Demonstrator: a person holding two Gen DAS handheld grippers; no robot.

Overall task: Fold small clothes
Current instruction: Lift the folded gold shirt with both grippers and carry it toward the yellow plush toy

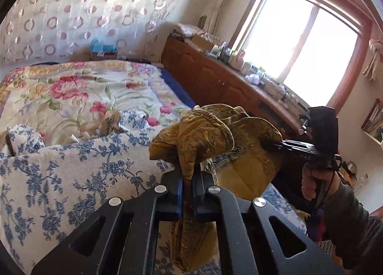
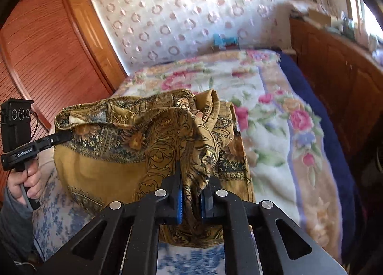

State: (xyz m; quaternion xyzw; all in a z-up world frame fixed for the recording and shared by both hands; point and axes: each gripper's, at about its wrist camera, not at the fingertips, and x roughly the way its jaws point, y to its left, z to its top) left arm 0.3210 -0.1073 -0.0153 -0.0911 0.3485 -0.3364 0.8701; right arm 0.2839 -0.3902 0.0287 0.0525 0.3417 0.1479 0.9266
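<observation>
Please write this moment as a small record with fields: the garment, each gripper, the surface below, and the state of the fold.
garment: mustard paisley cloth, bunched, held up in the air
left gripper: jaws shut on one gathered part of the cloth
right gripper: jaws shut on another gathered part
surface below: blue floral sheet, beside a rose-pattern blanket on the bed
fold state: not yet folded flat; cloth hangs between both grippers

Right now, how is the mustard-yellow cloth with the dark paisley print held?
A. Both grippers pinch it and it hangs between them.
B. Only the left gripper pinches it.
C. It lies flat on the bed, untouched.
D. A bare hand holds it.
A: the left gripper and the right gripper are each shut on the mustard-yellow paisley cloth, which hangs between them above the bed.
</observation>
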